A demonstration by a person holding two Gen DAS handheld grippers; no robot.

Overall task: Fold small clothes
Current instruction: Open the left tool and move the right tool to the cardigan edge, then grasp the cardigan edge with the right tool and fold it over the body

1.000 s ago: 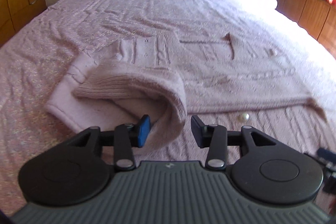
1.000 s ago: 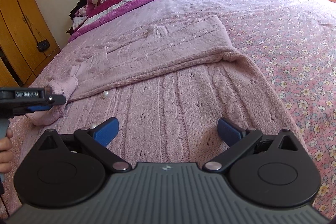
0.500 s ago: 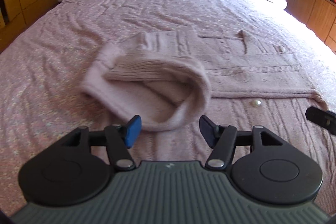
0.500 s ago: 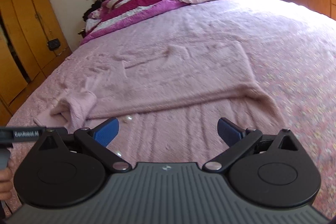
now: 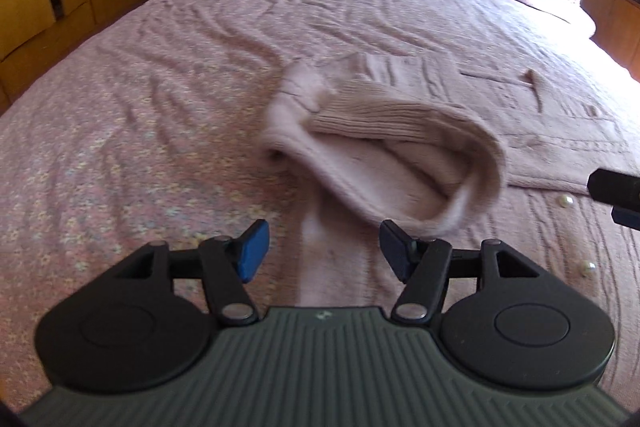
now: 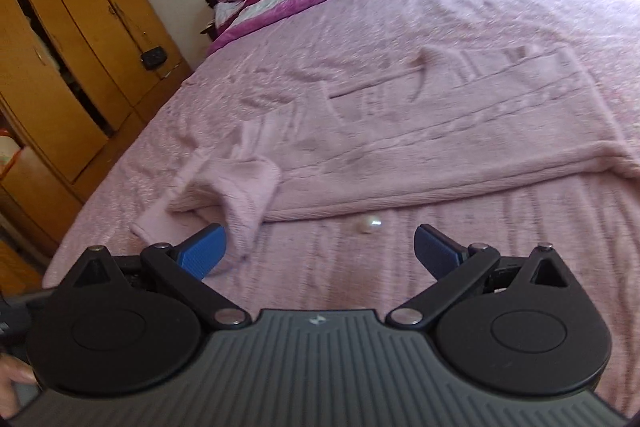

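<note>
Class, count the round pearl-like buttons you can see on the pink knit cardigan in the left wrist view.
2. One pearl button lies just below the folded edge of the cardigan at far right; another sits nearer the camera, lower right. Others may be hidden under folds.

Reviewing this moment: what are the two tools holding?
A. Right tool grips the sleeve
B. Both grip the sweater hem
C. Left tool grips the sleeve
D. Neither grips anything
D: the left tool and the right tool both stand open, and the pink sweater's sleeve lies loose on the bed, pinched by neither.
</note>
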